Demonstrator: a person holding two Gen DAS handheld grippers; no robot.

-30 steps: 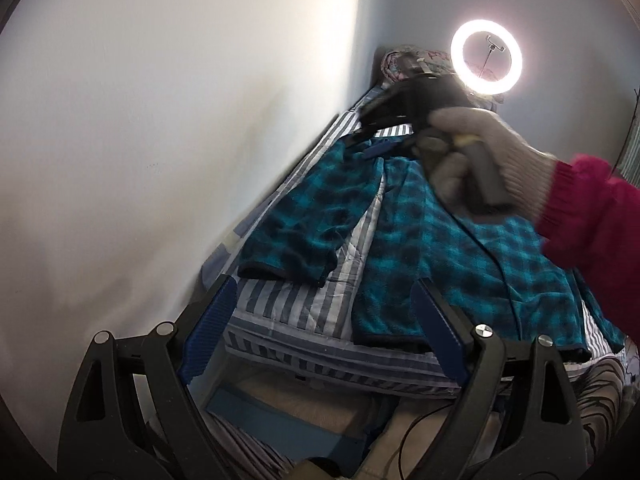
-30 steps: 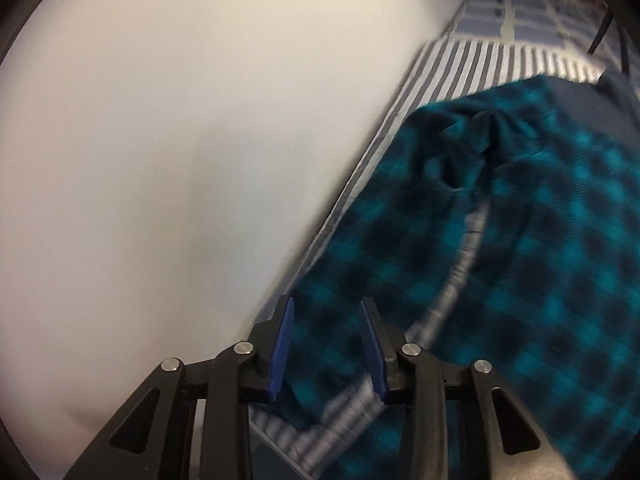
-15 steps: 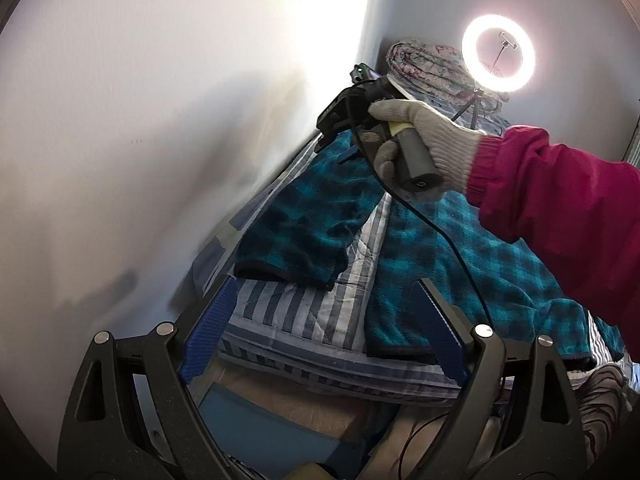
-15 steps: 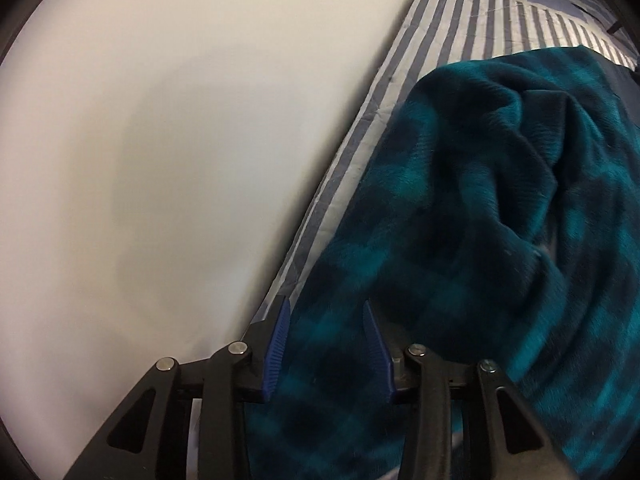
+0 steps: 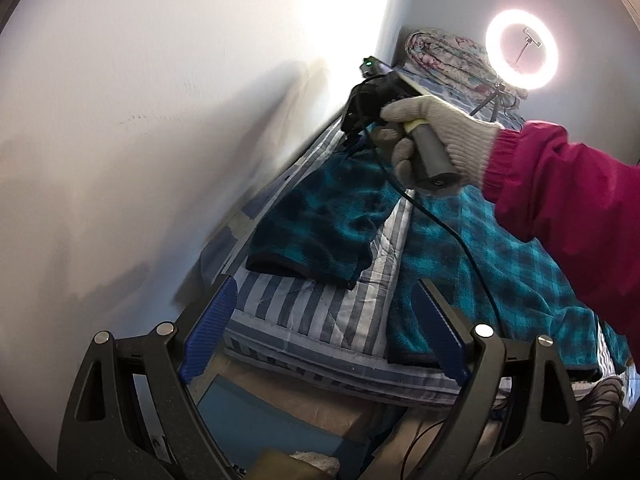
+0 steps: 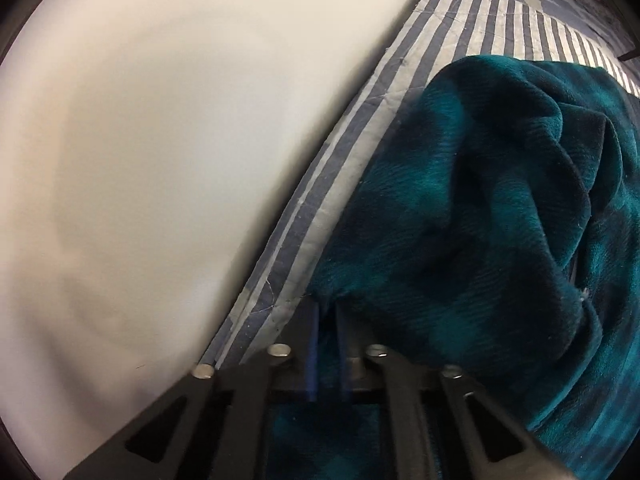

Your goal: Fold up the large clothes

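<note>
Striped blue-and-white mattress (image 5: 320,320) against the wall: our right gripper (image 6: 326,344), open half a second back, is now pinched onto the teal plaid fleece garment (image 6: 480,220) near its shoulder, so that sleeve's fold can start. Left gripper (image 5: 320,332) hangs wide open, empty.

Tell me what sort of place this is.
Most likely a bedroom: a striped mattress set against a white wall, a rolled quilt at its far end, and a teal plaid garment spread on it.

A lit ring light (image 5: 522,55) stands at the far end of the striped mattress (image 5: 320,316) (beside a rolled floral quilt (image 5: 448,60)), white wall (image 5: 160,120) alongside
</note>
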